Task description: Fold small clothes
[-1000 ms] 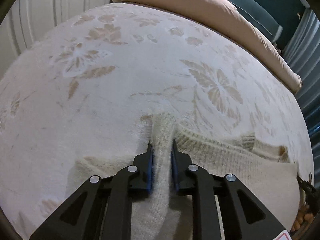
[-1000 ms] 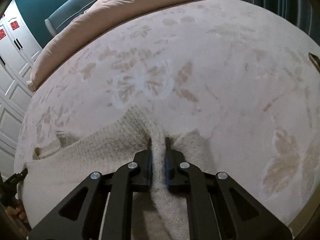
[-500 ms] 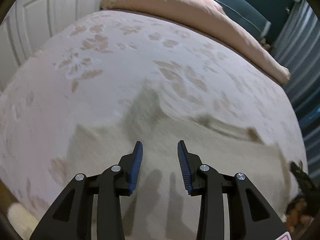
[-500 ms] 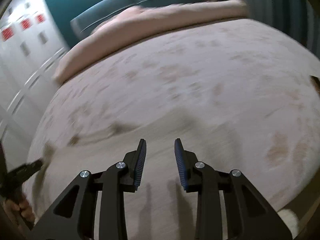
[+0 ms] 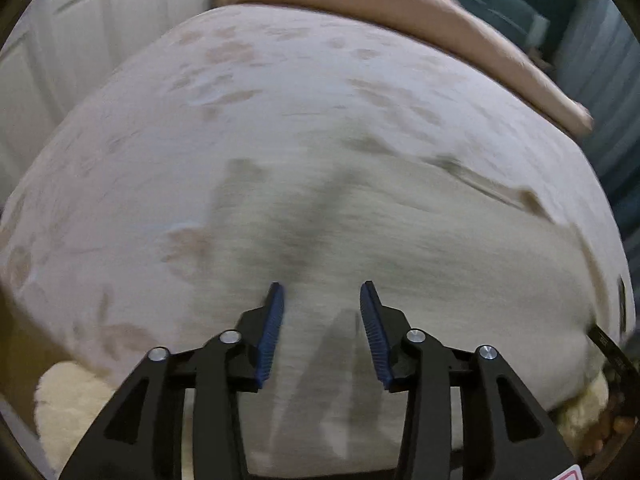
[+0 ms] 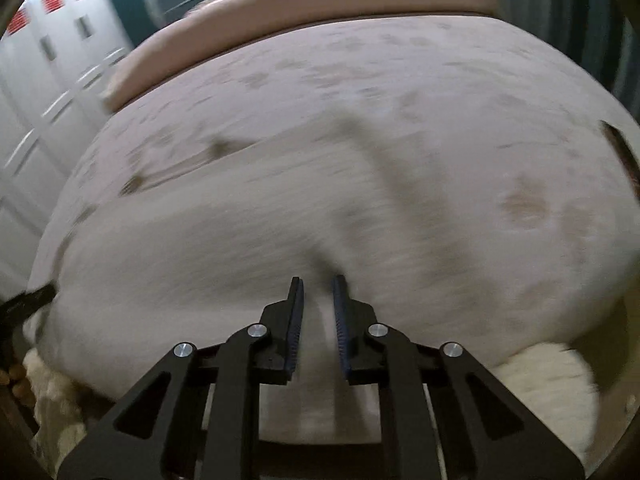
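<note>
My left gripper (image 5: 321, 294) is released, its blue-padded fingers (image 5: 271, 330) spread wide with nothing between them; it hangs over the near part of the cream knit garment (image 5: 400, 248), whose surface shows below the tips. My right gripper (image 6: 317, 287) has its jaws parted by a narrower gap, and they grasp nothing that I can see; the same garment (image 6: 224, 240) lies under and ahead of it. The garment is spread flat on the bed (image 5: 280, 92), close to the bed's near edge, and its long axis runs across the bed, side to side, roughly parallel to that edge; in my left view it stretches away to the right, in my right view away to the left. It is pale cream, a shade lighter than the bedspread, and a darker crease or shadowed ridge runs from the far side of it back toward each gripper; both views are smeared with motion, so I cannot make out the knit or tell which end is which. The bedspread carries a faint tan flower pattern; a pink bolster (image 5: 400, 4) lies along the far edge; white panelled doors (image 6: 44, 80) stand beyond the bed's side.
</note>
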Tool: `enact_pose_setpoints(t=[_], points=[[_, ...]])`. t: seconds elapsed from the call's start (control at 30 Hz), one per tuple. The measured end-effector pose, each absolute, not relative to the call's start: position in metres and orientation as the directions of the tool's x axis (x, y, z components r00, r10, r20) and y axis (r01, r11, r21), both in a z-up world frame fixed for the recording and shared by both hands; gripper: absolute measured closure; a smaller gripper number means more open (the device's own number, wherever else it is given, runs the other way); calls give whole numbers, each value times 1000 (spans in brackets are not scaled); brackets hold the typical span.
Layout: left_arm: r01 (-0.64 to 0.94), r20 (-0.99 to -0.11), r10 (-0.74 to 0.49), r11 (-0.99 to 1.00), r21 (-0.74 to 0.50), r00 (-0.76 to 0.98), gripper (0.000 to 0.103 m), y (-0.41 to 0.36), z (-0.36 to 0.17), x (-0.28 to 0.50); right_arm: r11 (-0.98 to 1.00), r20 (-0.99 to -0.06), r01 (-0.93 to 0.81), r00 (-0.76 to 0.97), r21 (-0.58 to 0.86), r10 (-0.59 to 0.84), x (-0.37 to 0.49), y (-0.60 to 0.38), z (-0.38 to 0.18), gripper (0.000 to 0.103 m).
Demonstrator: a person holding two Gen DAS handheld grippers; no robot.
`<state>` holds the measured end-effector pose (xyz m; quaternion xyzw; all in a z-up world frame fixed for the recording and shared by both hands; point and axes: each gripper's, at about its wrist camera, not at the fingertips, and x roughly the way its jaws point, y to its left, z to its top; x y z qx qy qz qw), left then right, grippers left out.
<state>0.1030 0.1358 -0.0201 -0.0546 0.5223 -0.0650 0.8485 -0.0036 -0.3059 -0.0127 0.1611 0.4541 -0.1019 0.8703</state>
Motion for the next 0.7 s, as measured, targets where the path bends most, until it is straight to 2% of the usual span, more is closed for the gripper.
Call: enact_pose_setpoints(t=[0.03,0.2,0.23,0.3,0.37,0.5,0.7], points=[[21,-875,-182,981,-194,448,64,145,-18,109,919,-820,356,569,171,-68,-3,-313,-7,79],[-25,-835,-258,951,-309,487,64,141,3,141,883,-752,395,655,252,-79,29,-341,26,79],[-11,-833,-255,955,-298,490,64,130,7,152,884,-743,388,665,260,-73,38,-343,28,79],[20,-833,-248,961,-274,495,55,112,8,166,897,-738,375,669,232,-89,64,-341,28,79],[50,-842,-210,976,-213,497,50,90,0,183,902,-752,380,651,206,-102,84,-341,15,79],[67,-874,-139,990,-121,465,47,73,-29,200,897,-807,409,579,168,-113,110,-350,-28,82],[125,-871,-40,992,24,490,39,60,-52,202,914,-802,392,576,103,-157,109,-351,-44,80]])
